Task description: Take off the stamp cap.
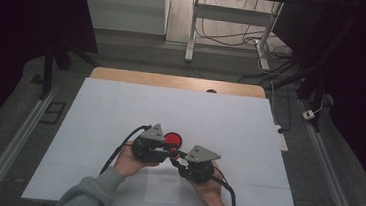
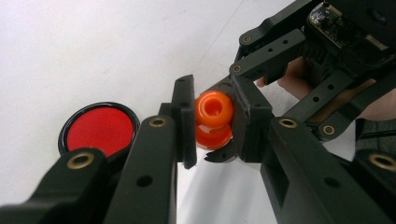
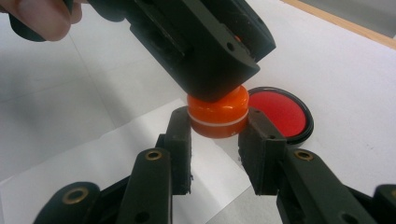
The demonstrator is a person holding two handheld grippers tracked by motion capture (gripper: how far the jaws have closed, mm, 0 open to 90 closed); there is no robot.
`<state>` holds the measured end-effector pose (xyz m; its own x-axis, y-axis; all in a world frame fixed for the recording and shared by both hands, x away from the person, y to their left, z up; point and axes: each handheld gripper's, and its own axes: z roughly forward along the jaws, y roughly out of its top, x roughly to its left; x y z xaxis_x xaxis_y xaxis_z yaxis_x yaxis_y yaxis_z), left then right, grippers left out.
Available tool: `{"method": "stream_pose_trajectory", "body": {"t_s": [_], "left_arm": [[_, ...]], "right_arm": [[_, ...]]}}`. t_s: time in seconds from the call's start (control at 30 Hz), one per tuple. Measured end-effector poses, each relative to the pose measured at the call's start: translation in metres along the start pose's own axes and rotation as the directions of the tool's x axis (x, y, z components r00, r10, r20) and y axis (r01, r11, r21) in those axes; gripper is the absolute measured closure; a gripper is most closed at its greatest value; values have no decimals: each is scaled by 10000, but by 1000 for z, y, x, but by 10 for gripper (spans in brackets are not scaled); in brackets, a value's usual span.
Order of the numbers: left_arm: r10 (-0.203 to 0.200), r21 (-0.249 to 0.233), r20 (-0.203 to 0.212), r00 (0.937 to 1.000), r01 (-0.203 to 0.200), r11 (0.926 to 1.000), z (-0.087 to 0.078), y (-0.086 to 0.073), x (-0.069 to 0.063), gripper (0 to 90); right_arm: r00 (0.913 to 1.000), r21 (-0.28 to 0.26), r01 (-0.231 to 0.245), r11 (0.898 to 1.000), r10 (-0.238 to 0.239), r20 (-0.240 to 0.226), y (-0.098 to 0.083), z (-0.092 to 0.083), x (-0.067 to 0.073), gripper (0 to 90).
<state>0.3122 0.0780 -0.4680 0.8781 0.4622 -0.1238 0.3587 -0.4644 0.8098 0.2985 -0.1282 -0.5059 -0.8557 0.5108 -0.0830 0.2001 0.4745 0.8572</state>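
High view: left hand-held gripper and right hand-held gripper meeting nose to nose near the front of the white-covered bench, over a sheet of white paper, with a round red disc in a black rim lying just behind them.

Left gripper view: closed on the small glossy orange plastic piece, two rounded parts stacked, pinched at its upper part and held clear of the bench; right hand-held gripper reaching in from the far side.

Right gripper view: jaws flanking the lower orange part, touching or nearly so; cannot tell whether clamped.

Probably separating or joining the two halves: best done gripping squarely across each part and keeping the axes aligned, without levering.

No brand, label or writing readable.
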Motion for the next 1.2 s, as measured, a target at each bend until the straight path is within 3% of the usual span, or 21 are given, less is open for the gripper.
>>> {"method": "stream_pose_trajectory", "body": {"t_s": [0.77,0.8,0.83,0.93,1.03,1.2], "left_arm": [[1,34,-6,10000,-1,10000,1,-1,0,723],[-17,-141,-213,9998,14,9999,0,-1,-1,723],[-130,-673,-735,9972,80,9977,-13,0,3,724],[-377,-977,-641,9972,314,9947,-25,-1,10,724],[-510,-993,-645,9966,444,9941,-28,-3,14,724],[-264,-804,-482,9985,225,9965,-22,-2,9,724]], "right_arm": [[9999,119,119,9999,-119,-10,-1,0,0,650],[9999,110,117,9999,-117,-8,-1,0,0,650],[9997,557,214,9982,-219,84,-4,3,-1,649],[10000,476,-58,9989,55,78,-12,4,-3,650],[9999,258,28,9997,-31,108,-5,1,-3,650],[10000,206,-11,9998,10,41,-6,0,-4,649]]}}
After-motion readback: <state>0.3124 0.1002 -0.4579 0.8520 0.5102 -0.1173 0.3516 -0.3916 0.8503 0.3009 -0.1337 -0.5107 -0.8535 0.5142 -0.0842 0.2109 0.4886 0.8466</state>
